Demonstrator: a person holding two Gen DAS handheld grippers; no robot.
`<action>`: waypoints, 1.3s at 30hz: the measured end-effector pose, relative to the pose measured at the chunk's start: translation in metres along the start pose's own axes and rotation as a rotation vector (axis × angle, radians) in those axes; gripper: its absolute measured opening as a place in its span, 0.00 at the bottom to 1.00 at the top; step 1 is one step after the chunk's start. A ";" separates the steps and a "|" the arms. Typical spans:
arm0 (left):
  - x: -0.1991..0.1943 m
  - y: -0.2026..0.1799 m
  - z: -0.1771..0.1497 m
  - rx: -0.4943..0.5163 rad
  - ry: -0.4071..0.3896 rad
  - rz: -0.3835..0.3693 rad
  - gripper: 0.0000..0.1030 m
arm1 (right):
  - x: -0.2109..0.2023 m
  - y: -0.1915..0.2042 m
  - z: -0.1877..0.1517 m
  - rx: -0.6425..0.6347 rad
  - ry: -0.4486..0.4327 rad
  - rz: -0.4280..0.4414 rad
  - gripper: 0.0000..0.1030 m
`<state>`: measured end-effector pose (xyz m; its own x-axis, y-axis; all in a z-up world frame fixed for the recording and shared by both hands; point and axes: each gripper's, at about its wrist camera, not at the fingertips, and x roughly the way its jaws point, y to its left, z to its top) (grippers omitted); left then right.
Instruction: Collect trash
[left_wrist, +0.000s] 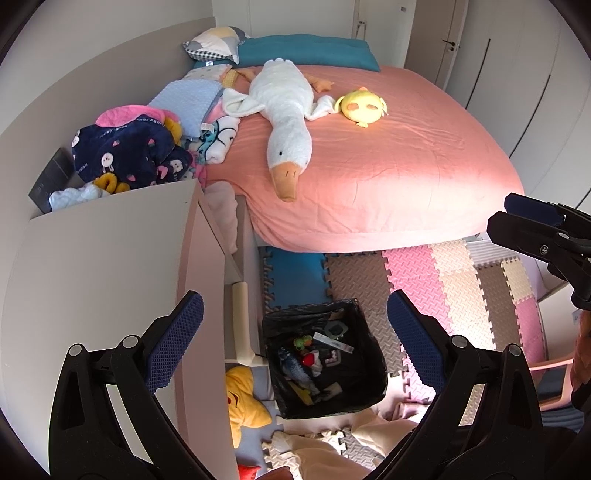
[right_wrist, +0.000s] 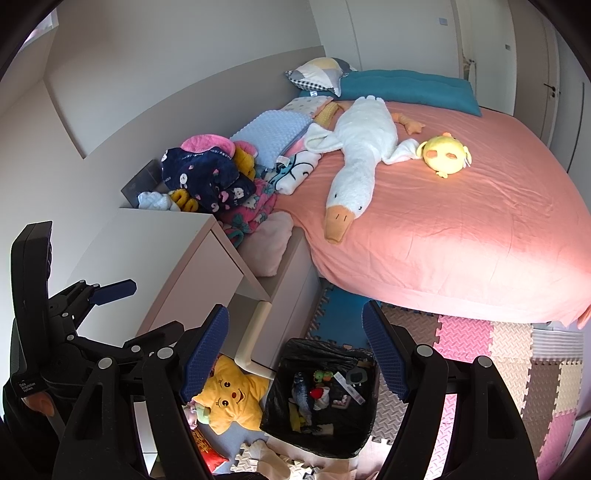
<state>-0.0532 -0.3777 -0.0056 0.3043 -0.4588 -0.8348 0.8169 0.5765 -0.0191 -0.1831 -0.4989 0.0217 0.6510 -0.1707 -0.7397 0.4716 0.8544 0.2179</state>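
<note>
A black-lined trash bin (left_wrist: 325, 360) stands on the foam floor mat beside the bed; it also shows in the right wrist view (right_wrist: 321, 398). Several small items lie inside it, among them a dark toy fish (left_wrist: 295, 369), a red piece (left_wrist: 308, 359) and a white strip (left_wrist: 334, 341). My left gripper (left_wrist: 295, 339) is open and empty, held high above the bin. My right gripper (right_wrist: 295, 350) is open and empty, also above the bin. The right gripper shows at the right edge of the left wrist view (left_wrist: 532, 225), and the left one at the left of the right wrist view (right_wrist: 110, 288).
A bed with a pink sheet (left_wrist: 388, 166) carries a white goose plush (left_wrist: 284, 110) and a yellow chick plush (left_wrist: 360, 107). A white cabinet (left_wrist: 103, 266) stands at the left, with piled blankets (left_wrist: 129, 147) behind it. A yellow star pillow (right_wrist: 231, 398) lies on the floor by the bin.
</note>
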 end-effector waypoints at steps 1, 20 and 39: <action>0.000 0.000 0.000 0.000 0.000 0.000 0.94 | 0.000 0.000 0.000 0.000 0.001 0.000 0.73; 0.005 0.002 -0.004 0.019 -0.018 -0.007 0.94 | 0.005 -0.001 -0.003 0.000 0.010 -0.008 0.73; 0.007 0.010 -0.005 -0.013 0.006 -0.002 0.94 | 0.010 0.003 -0.002 -0.018 0.018 -0.001 0.73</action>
<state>-0.0456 -0.3720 -0.0144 0.2996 -0.4559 -0.8381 0.8109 0.5845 -0.0280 -0.1760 -0.4973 0.0136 0.6396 -0.1622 -0.7514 0.4612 0.8630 0.2063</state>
